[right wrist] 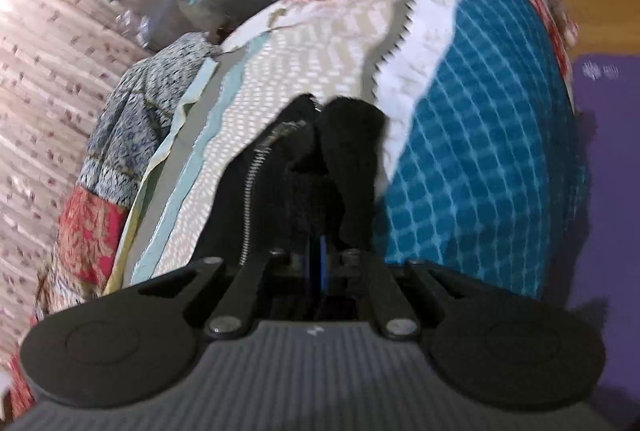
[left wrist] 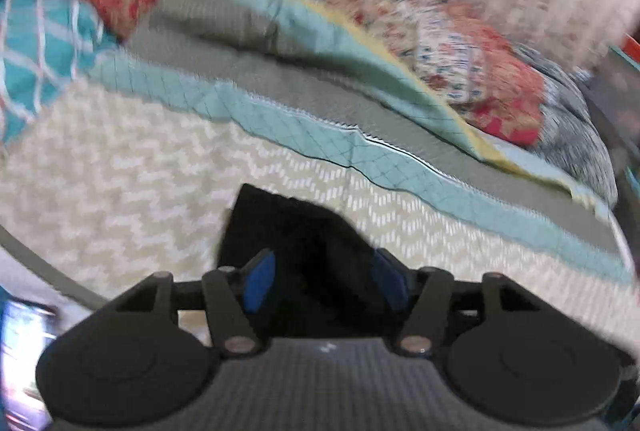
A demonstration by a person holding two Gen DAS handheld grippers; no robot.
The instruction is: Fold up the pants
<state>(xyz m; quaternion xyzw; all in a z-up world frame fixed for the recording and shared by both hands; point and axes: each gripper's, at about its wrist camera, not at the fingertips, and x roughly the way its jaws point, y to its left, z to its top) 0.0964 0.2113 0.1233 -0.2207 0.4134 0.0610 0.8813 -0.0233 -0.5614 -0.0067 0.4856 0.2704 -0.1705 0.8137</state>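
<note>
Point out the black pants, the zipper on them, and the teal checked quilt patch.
black pants [left wrist: 316,231]: left wrist view, on the dark fabric between the open pads.
zipper [right wrist: 253,187]: right wrist view, midway along the silver teeth.
teal checked quilt patch [right wrist: 480,135]: right wrist view, middle of the patch.
</note>
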